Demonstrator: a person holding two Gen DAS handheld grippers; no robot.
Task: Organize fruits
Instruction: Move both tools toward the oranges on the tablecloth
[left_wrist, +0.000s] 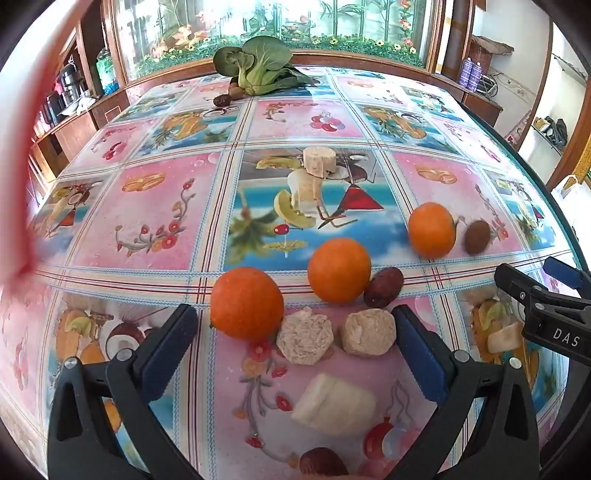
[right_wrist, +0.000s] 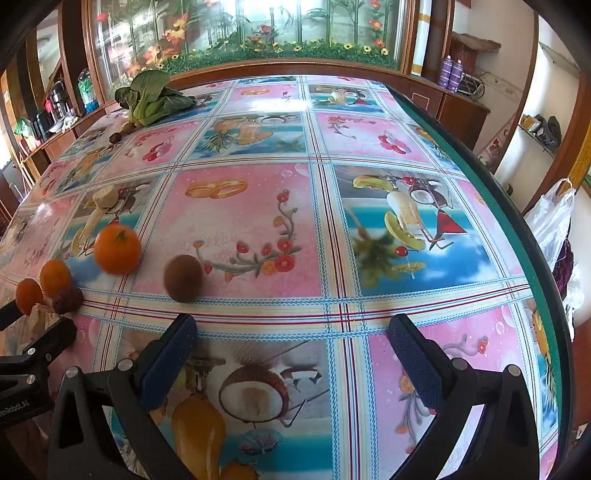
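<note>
Three oranges lie in a diagonal row on the patterned tablecloth: near (left_wrist: 246, 303), middle (left_wrist: 339, 270) and far (left_wrist: 431, 229). A brown kiwi (left_wrist: 477, 236) sits right of the far orange; it also shows in the right wrist view (right_wrist: 183, 277), next to that orange (right_wrist: 117, 249). A dark red date (left_wrist: 383, 287) touches the middle orange. My left gripper (left_wrist: 293, 341) is open, with two beige chunks (left_wrist: 305, 340) and a white piece (left_wrist: 334, 406) between its fingers. My right gripper (right_wrist: 293, 347) is open and empty over the cloth.
A bok choy (left_wrist: 258, 70) with small brown fruits (left_wrist: 225, 99) lies at the table's far edge. A beige chunk (left_wrist: 320, 162) sits mid-table. Another date (left_wrist: 321, 461) lies near the lens. The table's green edge (right_wrist: 517, 236) runs on the right, with a plastic bag (right_wrist: 552, 218) beyond.
</note>
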